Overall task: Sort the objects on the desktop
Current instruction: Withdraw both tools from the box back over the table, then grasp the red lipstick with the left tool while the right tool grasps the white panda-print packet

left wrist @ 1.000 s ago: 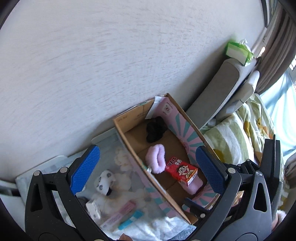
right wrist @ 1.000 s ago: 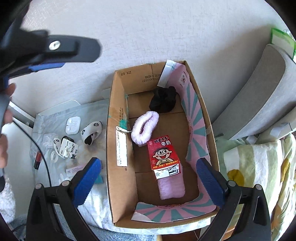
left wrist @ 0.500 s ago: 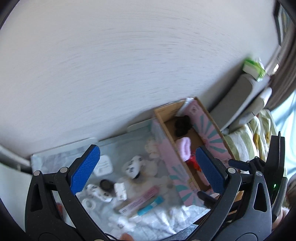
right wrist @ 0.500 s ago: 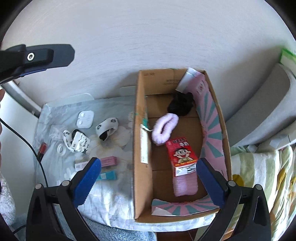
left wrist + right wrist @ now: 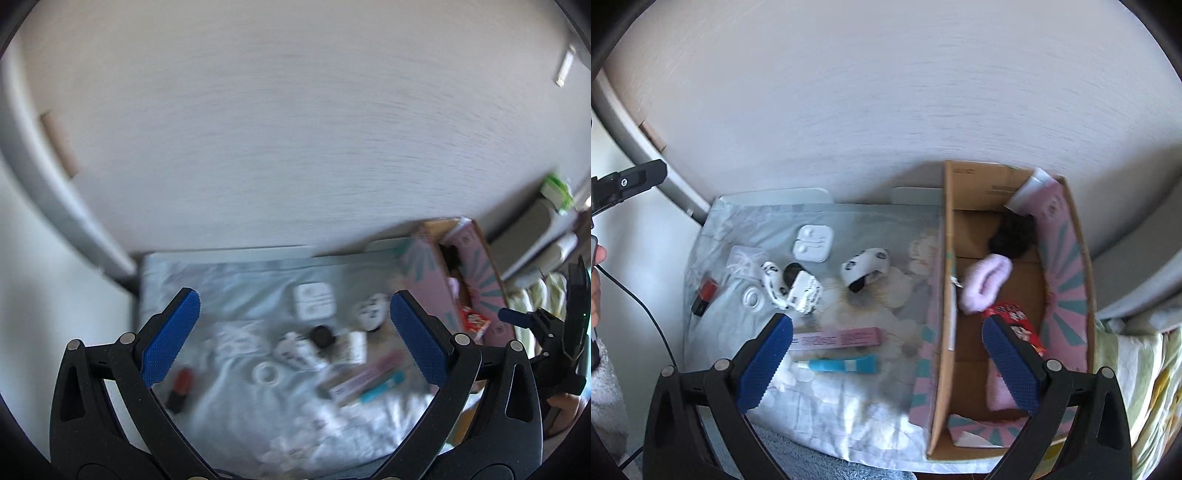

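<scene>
**A:** Where do the things to be sorted lie?

**B:** They are spread on the pale floral cloth, to the left of the cardboard box. The pink slim box lies flat, with the blue tube just beside it on the near side. Farther back are the white earphone case, a panda-print hair clip, a white tape ring and a red-and-black lipstick.

**B:** Both tools hang above the cloth with nothing in them. The left gripper has its jaws spread wide, and so does the right gripper.

**A:** How would the pink slim box handle?

**B:** It looks light, thin-walled and likely to dent. The observer would grip it across its short width near the middle, closing gently.

**A:** And the tube?

**B:** It appears smooth and round, so it might roll or slip. A mid-length hold seems safest.

**A:** What is in the way?

**B:** The tube sits so close to the pink slim box that a finger could nudge it. The cloth is wrinkled and may catch a fingertip. The cardboard box already holds a purple scrunchie, a black scrunchie and a red milk carton, so free floor there is limited. The left view is blurred, so fine detail there cannot be told.
</scene>
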The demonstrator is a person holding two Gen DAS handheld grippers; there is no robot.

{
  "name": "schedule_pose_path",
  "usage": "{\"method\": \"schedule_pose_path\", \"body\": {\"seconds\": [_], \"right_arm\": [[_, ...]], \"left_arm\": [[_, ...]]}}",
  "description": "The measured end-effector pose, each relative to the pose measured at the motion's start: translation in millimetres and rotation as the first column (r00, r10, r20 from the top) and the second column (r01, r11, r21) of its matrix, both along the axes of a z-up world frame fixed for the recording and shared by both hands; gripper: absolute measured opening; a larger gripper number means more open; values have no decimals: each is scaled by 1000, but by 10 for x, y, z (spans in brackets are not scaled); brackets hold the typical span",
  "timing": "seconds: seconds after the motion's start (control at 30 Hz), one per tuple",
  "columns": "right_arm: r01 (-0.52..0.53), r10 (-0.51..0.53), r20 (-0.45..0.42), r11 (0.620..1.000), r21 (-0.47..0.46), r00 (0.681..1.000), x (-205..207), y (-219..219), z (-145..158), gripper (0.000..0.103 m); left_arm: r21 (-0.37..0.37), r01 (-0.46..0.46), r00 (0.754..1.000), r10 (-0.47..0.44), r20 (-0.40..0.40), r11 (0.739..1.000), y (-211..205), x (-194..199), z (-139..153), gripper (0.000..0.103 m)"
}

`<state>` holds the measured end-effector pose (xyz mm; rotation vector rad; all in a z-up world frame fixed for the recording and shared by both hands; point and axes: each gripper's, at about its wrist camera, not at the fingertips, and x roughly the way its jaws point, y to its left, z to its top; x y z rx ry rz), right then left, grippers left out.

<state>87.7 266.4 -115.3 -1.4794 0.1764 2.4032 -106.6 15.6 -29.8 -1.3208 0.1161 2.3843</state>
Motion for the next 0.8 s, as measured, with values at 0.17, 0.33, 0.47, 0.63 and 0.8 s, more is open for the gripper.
{"method": "schedule_pose_path", "body": {"seconds": [0.17,0.33,0.47,0.63,0.8], "right_arm": [[-62,63,10,997,-40,998,-177,-139,-96,103],[-121,124,36,990,-69,992,-387,-301,-239,102],[-150,153,65,987,-59,986,-521,-404,-360,102],[-175,181,81,982,-71,980,-649,-483,-495,102],[-166,173,114,984,-71,978,-780,-515,-671,103]], "left_arm": [[-19,-102,995,102,8,995,-511,-32,-79,103],[-85,-142,990,142,-4,986,-830,69,-253,101],[-135,-131,991,132,1,982,-954,169,-485,98],[-197,-101,994,108,24,975,-988,240,-891,80],[-214,-80,995,92,46,973,-1011,223,-1230,77]]}}
